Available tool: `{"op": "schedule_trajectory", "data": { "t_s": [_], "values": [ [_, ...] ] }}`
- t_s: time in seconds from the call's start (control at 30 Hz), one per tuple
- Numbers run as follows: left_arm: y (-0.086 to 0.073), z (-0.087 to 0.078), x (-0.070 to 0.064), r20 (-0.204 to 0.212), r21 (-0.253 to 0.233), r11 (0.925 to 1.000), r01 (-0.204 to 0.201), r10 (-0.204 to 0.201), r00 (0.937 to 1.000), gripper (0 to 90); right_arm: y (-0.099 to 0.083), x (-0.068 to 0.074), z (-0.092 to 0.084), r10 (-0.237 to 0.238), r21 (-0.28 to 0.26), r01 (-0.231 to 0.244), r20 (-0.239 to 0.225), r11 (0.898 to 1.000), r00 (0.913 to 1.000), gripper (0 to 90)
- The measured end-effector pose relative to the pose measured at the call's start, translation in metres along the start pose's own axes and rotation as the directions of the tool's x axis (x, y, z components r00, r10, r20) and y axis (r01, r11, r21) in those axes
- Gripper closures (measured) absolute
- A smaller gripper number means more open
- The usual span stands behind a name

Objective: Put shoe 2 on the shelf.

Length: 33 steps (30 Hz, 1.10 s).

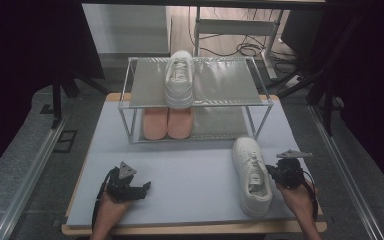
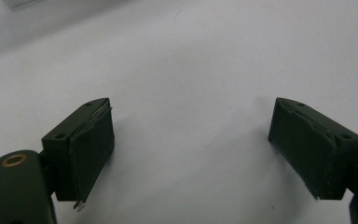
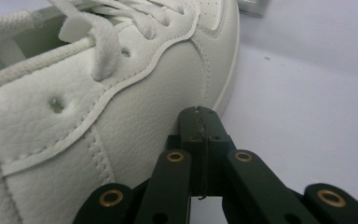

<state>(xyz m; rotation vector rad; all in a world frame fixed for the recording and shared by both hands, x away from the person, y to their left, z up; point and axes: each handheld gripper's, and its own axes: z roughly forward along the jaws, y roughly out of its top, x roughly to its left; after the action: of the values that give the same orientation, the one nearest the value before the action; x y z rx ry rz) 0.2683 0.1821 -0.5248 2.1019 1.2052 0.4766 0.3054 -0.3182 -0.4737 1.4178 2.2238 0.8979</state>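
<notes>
Step in hand: nudging white leather lace-up sneaker (image 1: 251, 175) at near right with right gripper (image 3: 200, 114), jaws pressed together, nothing between. Left gripper (image 2: 191, 144) spread wide, idle on grey mat (image 1: 190, 175). Next, probably: reopening to clasp the sneaker for the wire-frame rack (image 1: 195, 82).

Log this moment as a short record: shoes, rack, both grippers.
near shoe: white sneaker on the grey mat, toe toward the rack
top shelf: second white sneaker on the rack
lower shelf: pink pair
right gripper: jaws shut, tips against the near shoe's side, nothing between them
left gripper: jaws open over bare mat
</notes>
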Motion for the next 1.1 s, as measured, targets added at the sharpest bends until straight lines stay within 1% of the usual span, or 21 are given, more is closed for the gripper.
{"op": "schedule_trajectory", "data": {
  "t_s": [0.1, 0.17, 0.2, 0.23, 0.3, 0.4, 0.5, 0.53, 0.57, 0.63, 0.67, 0.7, 0.83, 0.9, 0.93, 0.97, 1.0, 1.03, 1.07, 1.1],
  "values": [
    [0.000, 0.000, 0.000, 0.000, 0.000, 1.0000, 0.000, 0.000, 1.0000, 14.3, 0.004, 0.010, 0.005, -0.021, -0.001, 0.021, -0.019, 1.000, 0.9996, 90.0],
    [0.000, 0.000, 0.000, 0.000, 0.000, 1.0000, -0.001, 0.001, 1.0000, 14.3, 0.005, 0.012, 0.006, -0.024, 0.001, 0.024, -0.026, 1.000, 0.9994, 90.0],
    [0.000, 0.000, 0.000, 0.000, 0.000, 1.0000, -0.001, 0.001, 1.0000, 14.3, 0.009, 0.019, 0.009, -0.040, 0.003, 0.040, -0.041, 0.999, 0.9983, 90.0],
    [0.000, 0.000, 0.000, 0.000, 0.000, 1.0000, 0.000, 0.000, 1.0000, 14.4, 0.010, 0.022, 0.011, -0.046, 0.005, 0.046, -0.049, 0.999, 0.9977, 90.0],
    [0.000, 0.000, 0.000, 0.000, 0.000, 1.0000, 0.000, 0.000, 1.0000, 14.3, 0.012, 0.025, 0.012, -0.050, 0.006, 0.051, -0.057, 0.999, 0.9971, 90.0],
    [0.000, 0.000, 0.000, 0.000, 0.000, 1.0000, -0.001, 0.001, 1.0000, 14.3, 0.018, 0.034, 0.018, -0.075, 0.013, 0.076, -0.079, 0.997, 0.9941, 90.0],
    [0.000, 0.000, 0.000, 0.000, 0.000, 1.0000, -0.001, 0.001, 1.0000, 14.4, 0.024, 0.045, 0.025, -0.105, 0.014, 0.107, -0.105, 0.994, 0.9890, 90.0],
    [0.000, 0.000, 0.000, 0.000, 0.000, 1.0000, -0.001, 0.001, 1.0000, 14.4, 0.028, 0.050, 0.028, -0.115, 0.018, 0.118, -0.122, 0.993, 0.9859, 90.0],
    [0.000, 0.000, 0.000, 0.000, 0.000, 1.0000, -0.001, 0.001, 1.0000, 14.4, 0.028, 0.050, 0.028, -0.115, 0.018, 0.118, -0.122, 0.993, 0.9859, 90.0],
    [0.000, 0.000, 0.000, 0.000, 0.000, 1.0000, -0.001, 0.001, 1.0000, 14.4, 0.033, 0.056, 0.033, -0.132, 0.021, 0.136, -0.140, 0.991, 0.9813, 90.0],
    [0.000, 0.000, 0.000, -0.001, 0.000, 1.0000, -0.001, 0.001, 1.0000, 14.4, 0.037, 0.061, 0.037, -0.146, 0.023, 0.152, -0.156, 0.988, 0.9769, 90.0],
    [0.000, 0.000, 0.000, -0.001, 0.000, 1.0000, -0.001, 0.001, 1.0000, 14.4, 0.037, 0.061, 0.037, -0.146, 0.023, 0.152, -0.156, 0.988, 0.9769, 90.0],
    [0.000, 0.000, 0.000, 0.000, 0.000, 1.0000, -0.001, 0.001, 1.0000, 14.4, 0.046, 0.071, 0.045, -0.172, 0.031, 0.182, -0.197, 0.983, 0.9652, 90.0],
    [0.000, 0.000, 0.000, -0.001, 0.001, 1.0000, -0.003, 0.003, 1.0000, 14.4, 0.051, 0.076, 0.049, -0.189, 0.034, 0.201, -0.219, 0.979, 0.9573, 90.0],
    [0.000, 0.000, 0.000, 0.000, -0.001, 1.0000, 0.000, 0.000, 1.0000, 14.4, 0.055, 0.080, 0.053, -0.196, 0.039, 0.212, -0.247, 0.976, 0.9488, 90.0],
    [0.000, 0.000, 0.000, 0.000, -0.001, 1.0000, 0.000, 0.000, 1.0000, 14.4, 0.057, 0.082, 0.056, -0.201, 0.041, 0.220, -0.264, 0.975, 0.9432, 90.0],
    [0.000, 0.000, 0.000, 0.000, -0.001, 1.0000, 0.000, 0.000, 1.0000, 14.4, 0.057, 0.082, 0.056, -0.201, 0.041, 0.220, -0.264, 0.975, 0.9432, 90.0],
    [0.000, 0.000, 0.000, 0.000, -0.001, 1.0000, 0.001, -0.001, 1.0000, 14.4, 0.062, 0.087, 0.060, -0.217, 0.044, 0.239, -0.289, 0.970, 0.9325, 90.0],
    [0.000, 0.000, 0.000, 0.000, -0.002, 1.0000, 0.002, -0.002, 1.0000, 14.4, 0.063, 0.089, 0.062, -0.221, 0.045, 0.245, -0.297, 0.968, 0.9290, 90.0],
    [0.000, 0.000, 0.000, 0.001, -0.002, 1.0000, 0.002, -0.002, 1.0000, 14.4, 0.066, 0.092, 0.064, -0.230, 0.048, 0.257, -0.311, 0.965, 0.9219, 90.0]
  ]
}}
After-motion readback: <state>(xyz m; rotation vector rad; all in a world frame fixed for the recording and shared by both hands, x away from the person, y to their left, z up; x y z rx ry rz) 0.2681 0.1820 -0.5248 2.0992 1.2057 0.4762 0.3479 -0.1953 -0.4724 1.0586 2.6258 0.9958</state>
